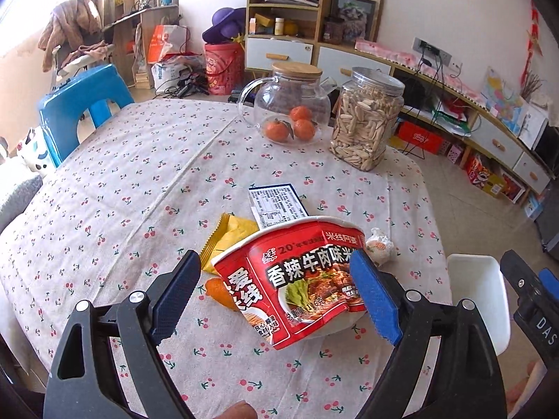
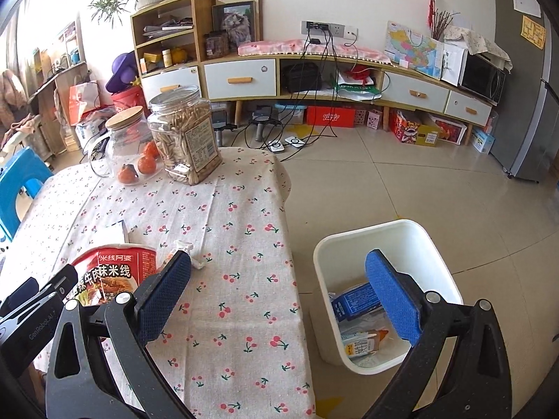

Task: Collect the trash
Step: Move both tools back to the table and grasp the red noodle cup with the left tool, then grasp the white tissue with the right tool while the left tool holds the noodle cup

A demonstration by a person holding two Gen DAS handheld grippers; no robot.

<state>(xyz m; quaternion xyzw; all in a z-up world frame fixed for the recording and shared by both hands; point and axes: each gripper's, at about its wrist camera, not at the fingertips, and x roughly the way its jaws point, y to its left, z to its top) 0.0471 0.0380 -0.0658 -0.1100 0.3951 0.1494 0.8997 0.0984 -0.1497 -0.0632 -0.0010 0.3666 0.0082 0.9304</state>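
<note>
Cartons inside white bin (image 2: 353, 241) beside counter (image 2: 241, 230). Left tongs (image 1: 276, 300) wide around noodle bowl (image 1: 300, 279), not gripping; right tongs (image 2: 283, 296) open, empty.

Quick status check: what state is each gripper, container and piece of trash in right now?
left gripper: open, noodle cup between its fingers
right gripper: open, empty
noodle cup: crushed, tilted on the table
white bin: open, cartons inside
glass teapot: lidded, holds tangerines
snack jar: lid on, nearly full
yellow wrapper: flat on the table
</note>
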